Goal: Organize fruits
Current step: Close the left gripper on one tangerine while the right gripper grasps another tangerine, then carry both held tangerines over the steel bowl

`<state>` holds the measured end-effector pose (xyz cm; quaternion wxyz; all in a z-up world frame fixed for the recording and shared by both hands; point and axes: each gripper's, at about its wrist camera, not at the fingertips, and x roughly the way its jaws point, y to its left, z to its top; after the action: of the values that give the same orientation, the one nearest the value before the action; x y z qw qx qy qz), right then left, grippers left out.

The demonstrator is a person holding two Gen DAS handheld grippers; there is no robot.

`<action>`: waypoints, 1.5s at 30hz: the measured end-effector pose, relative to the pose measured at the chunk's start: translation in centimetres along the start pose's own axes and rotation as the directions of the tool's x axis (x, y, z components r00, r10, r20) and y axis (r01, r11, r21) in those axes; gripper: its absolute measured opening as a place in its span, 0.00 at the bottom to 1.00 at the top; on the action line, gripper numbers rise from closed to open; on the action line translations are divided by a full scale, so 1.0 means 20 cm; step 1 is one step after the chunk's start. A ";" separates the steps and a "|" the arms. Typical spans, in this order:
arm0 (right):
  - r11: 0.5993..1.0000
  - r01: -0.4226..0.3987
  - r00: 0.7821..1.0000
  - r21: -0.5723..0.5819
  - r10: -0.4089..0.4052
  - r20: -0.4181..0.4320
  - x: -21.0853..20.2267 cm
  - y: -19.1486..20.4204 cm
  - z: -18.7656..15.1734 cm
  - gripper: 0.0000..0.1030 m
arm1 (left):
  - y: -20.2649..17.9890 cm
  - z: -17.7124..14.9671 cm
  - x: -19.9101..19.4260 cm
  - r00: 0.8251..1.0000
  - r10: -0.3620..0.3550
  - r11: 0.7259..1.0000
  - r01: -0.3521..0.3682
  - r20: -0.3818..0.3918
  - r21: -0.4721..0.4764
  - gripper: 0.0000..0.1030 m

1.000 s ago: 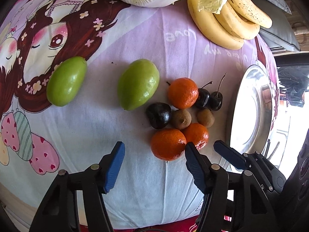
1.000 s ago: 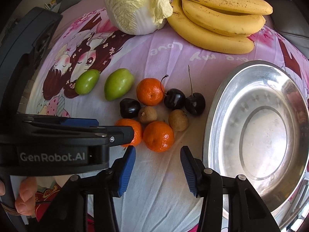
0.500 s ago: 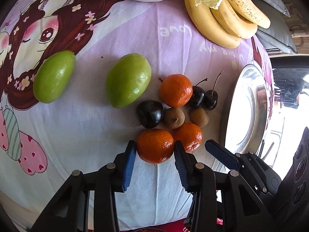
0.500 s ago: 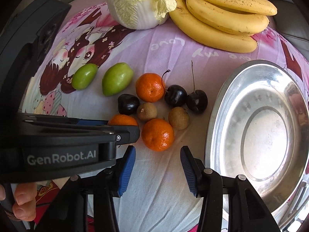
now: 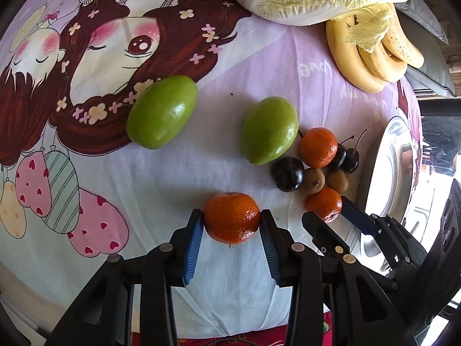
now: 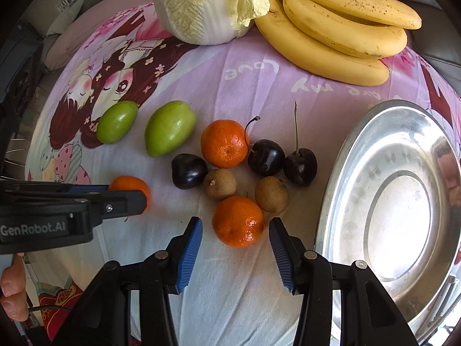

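Observation:
In the left wrist view my left gripper (image 5: 232, 225) is shut on a mandarin (image 5: 232, 217), both blue pads pressed to its sides, a little left of the fruit cluster. My right gripper (image 6: 234, 242) is open; a second mandarin (image 6: 238, 221) sits on the cloth between its fingertips with gaps on both sides. A third mandarin (image 6: 224, 143), three dark cherries (image 6: 266, 157), two small brown fruits (image 6: 219, 184) and two green fruits (image 6: 170, 135) lie beyond. The steel tray (image 6: 340, 190) stands empty on the right.
A napa cabbage (image 6: 207, 5) and a bunch of bananas (image 6: 340, 37) lie at the far edge of the cartoon-print cloth (image 6: 230, 98). The left gripper's body (image 6: 72, 210) crosses the right wrist view at left, with a person's fingers (image 6: 11, 288) below it.
The left jaws closed onto the near-left mandarin and carried it left, away from the cluster. The right gripper moved in around the other near mandarin, its opening unchanged.

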<state>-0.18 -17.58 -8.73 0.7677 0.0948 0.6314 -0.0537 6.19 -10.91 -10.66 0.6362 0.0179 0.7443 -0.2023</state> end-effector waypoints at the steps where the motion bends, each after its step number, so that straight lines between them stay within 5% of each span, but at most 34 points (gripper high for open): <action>1: 1.000 0.003 1.000 0.000 -0.003 -0.001 0.01 0.01 0.01 0.47 | 0.00 0.00 0.02 1.000 -0.001 1.000 0.001 0.000 0.000 0.40; 13: 1.000 0.006 1.000 0.027 -0.006 0.008 0.06 0.02 0.02 0.40 | -0.02 0.09 0.14 1.000 0.016 1.000 -0.016 0.002 0.003 0.41; 22: 1.000 -0.005 0.997 0.021 0.004 0.076 -0.10 -0.06 -0.08 0.40 | -0.10 0.11 0.20 0.997 0.075 0.997 -0.075 -0.002 0.014 0.40; 45: 0.989 -0.042 0.960 0.139 0.001 0.281 -0.32 -0.16 -0.14 0.40 | -0.42 0.12 0.04 0.987 0.155 0.987 -0.156 0.051 0.036 0.40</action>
<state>-4.72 -20.37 -3.29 0.8411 0.1483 0.5098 -0.1035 5.97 -19.65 -9.39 0.6672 0.0836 0.7210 -0.1671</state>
